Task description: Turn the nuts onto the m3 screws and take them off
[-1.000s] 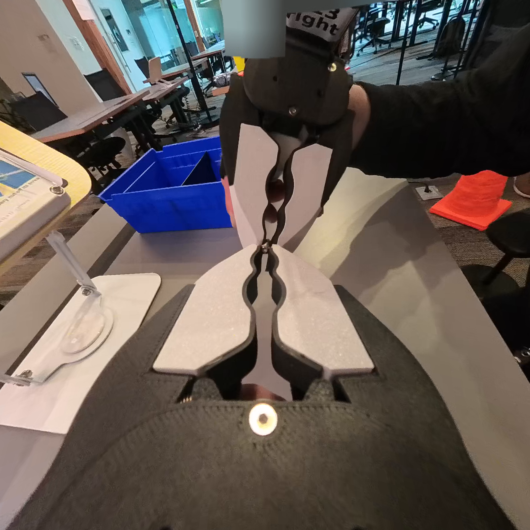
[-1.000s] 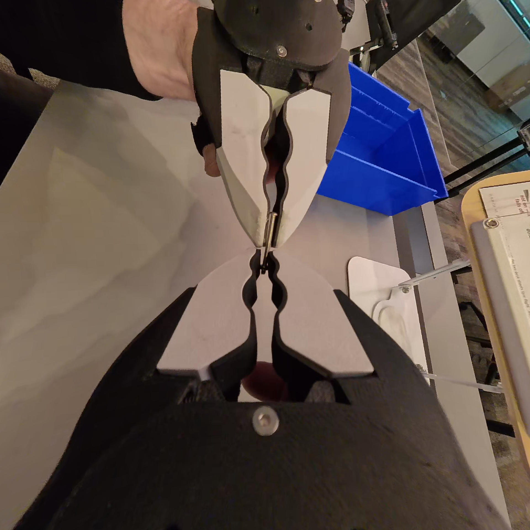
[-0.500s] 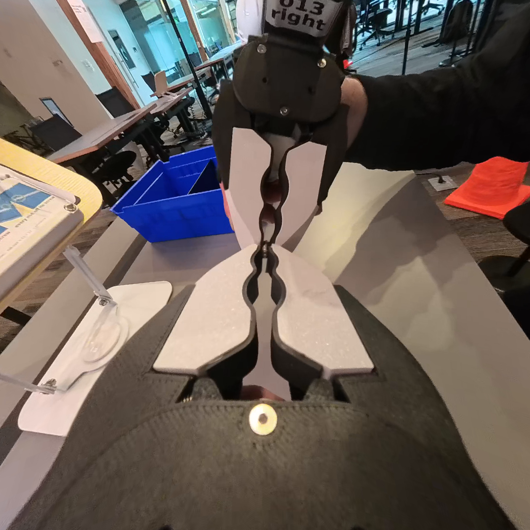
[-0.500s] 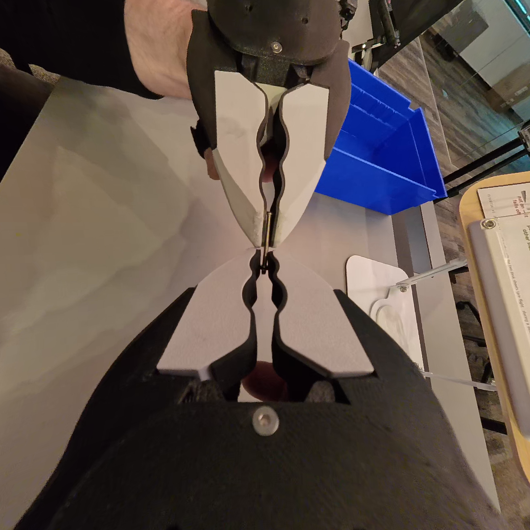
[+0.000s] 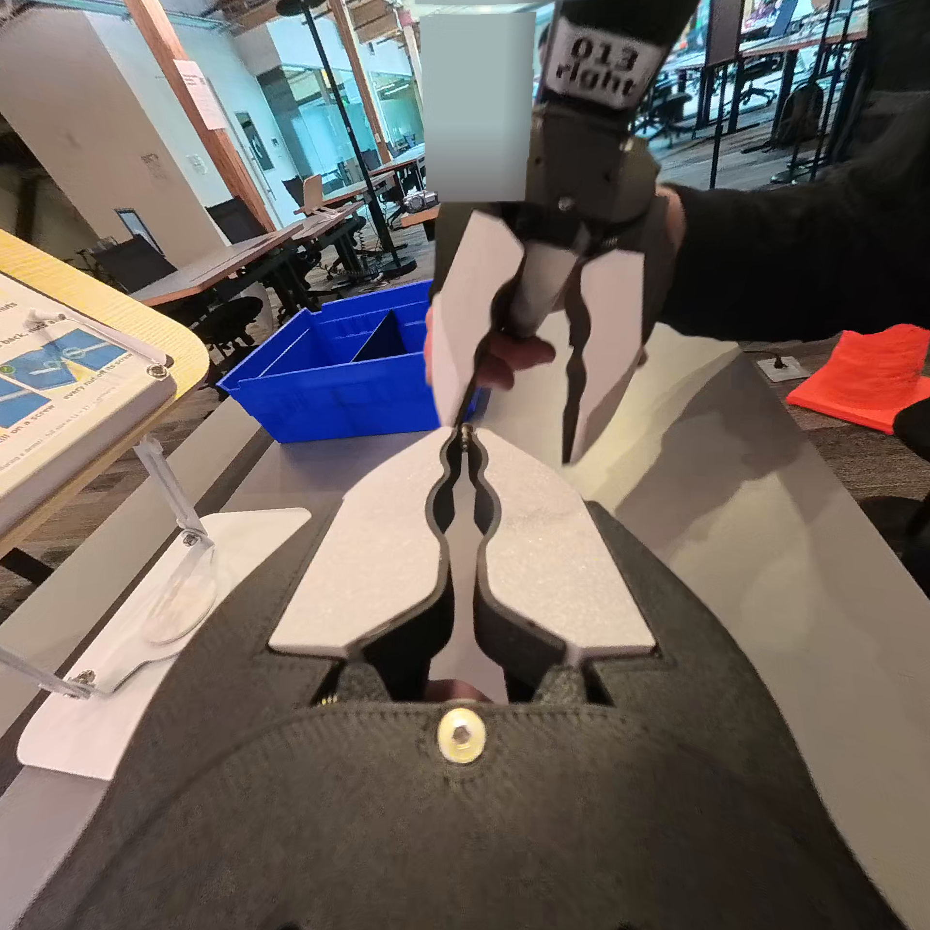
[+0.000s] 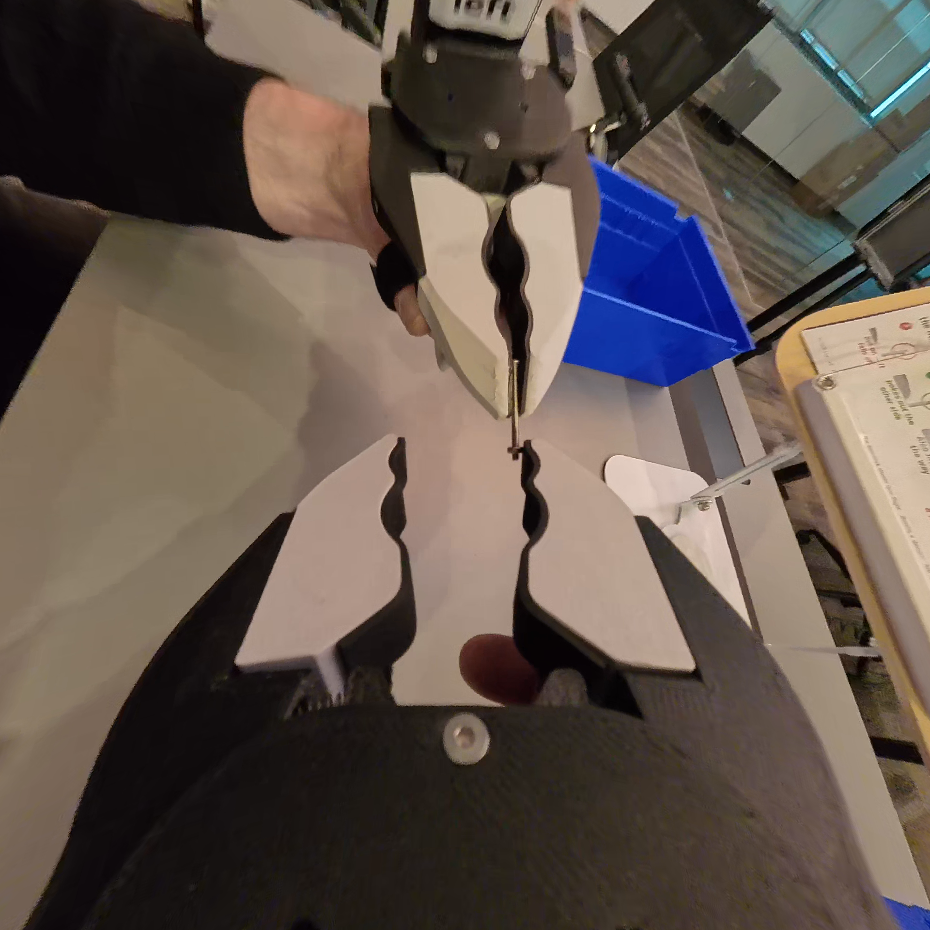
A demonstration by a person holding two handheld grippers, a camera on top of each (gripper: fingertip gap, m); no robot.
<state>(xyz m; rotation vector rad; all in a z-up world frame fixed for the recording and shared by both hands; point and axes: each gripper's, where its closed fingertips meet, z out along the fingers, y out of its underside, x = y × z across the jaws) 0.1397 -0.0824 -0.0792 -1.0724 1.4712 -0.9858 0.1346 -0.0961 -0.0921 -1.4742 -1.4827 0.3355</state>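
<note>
My left gripper is shut on a thin M3 screw, which sticks out past its fingertips. In the right wrist view the left gripper points toward the camera, with the screw's free end hanging below it. A small nut sits on that end and also shows in the left wrist view. My right gripper is open, jaws wide apart. Its right fingertip is right beside the nut. In the left wrist view the right gripper is spread around the screw's tip.
A blue divided bin stands at the far table edge, also in the right wrist view. An instruction board on a clear stand with a white base is beside it. An orange cloth lies on the floor beyond the grey table. Only a small space, under 4 cm, lies between the two pairs of fingers. From either gripper's tips it is about 35 cm to the white base.
My right gripper was shut on the nut at the screw's end and has opened wide. My left gripper stays shut on the screw.
</note>
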